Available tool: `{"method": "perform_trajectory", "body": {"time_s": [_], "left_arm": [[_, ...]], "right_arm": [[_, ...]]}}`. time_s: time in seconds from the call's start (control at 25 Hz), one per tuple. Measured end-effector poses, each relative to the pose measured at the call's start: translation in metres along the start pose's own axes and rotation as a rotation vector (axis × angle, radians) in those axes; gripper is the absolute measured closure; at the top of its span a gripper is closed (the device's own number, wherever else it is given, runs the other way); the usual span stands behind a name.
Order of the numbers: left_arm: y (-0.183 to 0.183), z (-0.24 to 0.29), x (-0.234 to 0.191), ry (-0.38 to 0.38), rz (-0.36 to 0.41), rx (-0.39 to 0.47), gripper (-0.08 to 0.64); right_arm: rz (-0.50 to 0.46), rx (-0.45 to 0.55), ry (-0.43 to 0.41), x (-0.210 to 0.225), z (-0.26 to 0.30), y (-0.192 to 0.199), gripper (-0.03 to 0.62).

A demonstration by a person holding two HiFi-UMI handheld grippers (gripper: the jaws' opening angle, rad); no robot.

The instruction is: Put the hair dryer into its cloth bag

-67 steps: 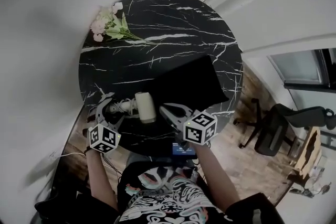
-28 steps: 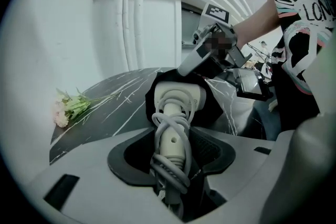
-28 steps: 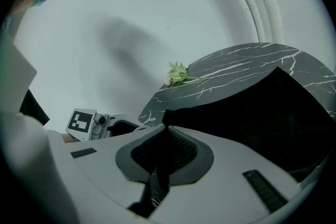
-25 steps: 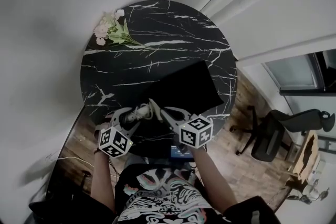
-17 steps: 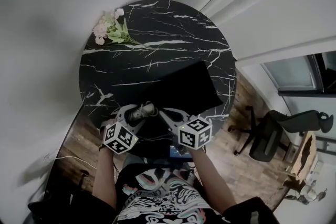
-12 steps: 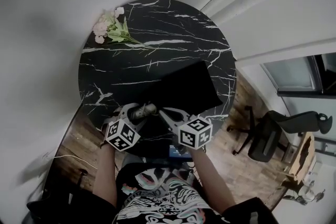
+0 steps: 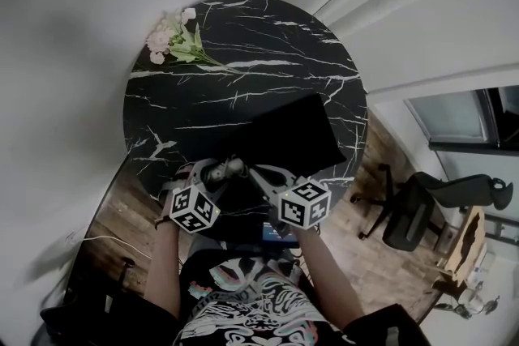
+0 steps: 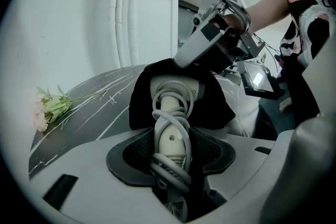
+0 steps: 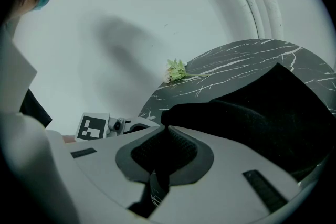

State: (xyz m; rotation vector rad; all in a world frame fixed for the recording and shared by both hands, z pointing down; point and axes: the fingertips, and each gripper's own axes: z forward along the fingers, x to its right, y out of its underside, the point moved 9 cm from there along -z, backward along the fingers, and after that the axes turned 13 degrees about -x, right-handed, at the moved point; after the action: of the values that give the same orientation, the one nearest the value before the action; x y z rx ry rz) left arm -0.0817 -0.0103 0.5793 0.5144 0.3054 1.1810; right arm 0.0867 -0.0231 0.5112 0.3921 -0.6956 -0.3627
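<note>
**Q:** The left tool (image 8: 170,150): what does it carry, and which way does its load point?

**A:** Its jaws are clamped on the handle of the hair dryer (image 8: 171,105), with the cord (image 8: 167,168) wound round that handle and caught in the same grip. The dryer's long axis runs straight out along the line of the jaws, head foremost. It is pale cream, with a broad rounded head and a narrower handle.

**Q:** Where does the cloth bag (image 7: 285,132) lie from it?

**A:** Directly ahead. In the left gripper view black cloth frames the dryer's head on both sides and above, so the head sits in the bag's mouth while the handle is outside. The rest of the bag lies flat on the black marbled worktop (image 7: 243,44), stretching away from the person and to the right.

**Q:** And the right tool (image 9: 161,153)?

**A:** Its jaws are closed on a fold of the bag's edge, lifting the upper lip just above the dryer. In the head view the left tool (image 7: 212,171) and the right tool (image 7: 259,176) stand close together at the near rim.

**Q:** What does the coming move turn on?

**A:** Probably on keeping the dryer's axis in line with the bag's length, so that a push from the left hand sends it deeper. The wound cord may snag on the lip.
</note>
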Motion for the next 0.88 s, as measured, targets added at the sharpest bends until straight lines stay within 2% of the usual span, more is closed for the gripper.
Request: {"method": "perform_trajectory", "body": {"time_s": [0.28, 0.52, 0.76, 0.88], "left_arm": [[0.0006, 0.0004, 0.0009, -0.013, 0.001, -0.009, 0.345], [0.0007, 0.0022, 0.0000, 0.011, -0.002, -0.021, 0.345], [0.0004, 0.0014, 0.0013, -0.001, -0.001, -0.012, 0.345], [0.0008, -0.0043, 0.0036, -0.029, 0.019, -0.037, 0.344]], "right_arm": [[0.016, 0.005, 0.000, 0.0004, 0.0000, 0.0029, 0.566], [0.014, 0.015, 0.000, -0.0011, -0.0022, 0.0020, 0.566], [0.015, 0.017, 0.002, -0.0003, -0.0038, 0.0043, 0.566], [0.008, 0.017, 0.004, -0.0005, -0.0056, 0.0031, 0.566]]}}
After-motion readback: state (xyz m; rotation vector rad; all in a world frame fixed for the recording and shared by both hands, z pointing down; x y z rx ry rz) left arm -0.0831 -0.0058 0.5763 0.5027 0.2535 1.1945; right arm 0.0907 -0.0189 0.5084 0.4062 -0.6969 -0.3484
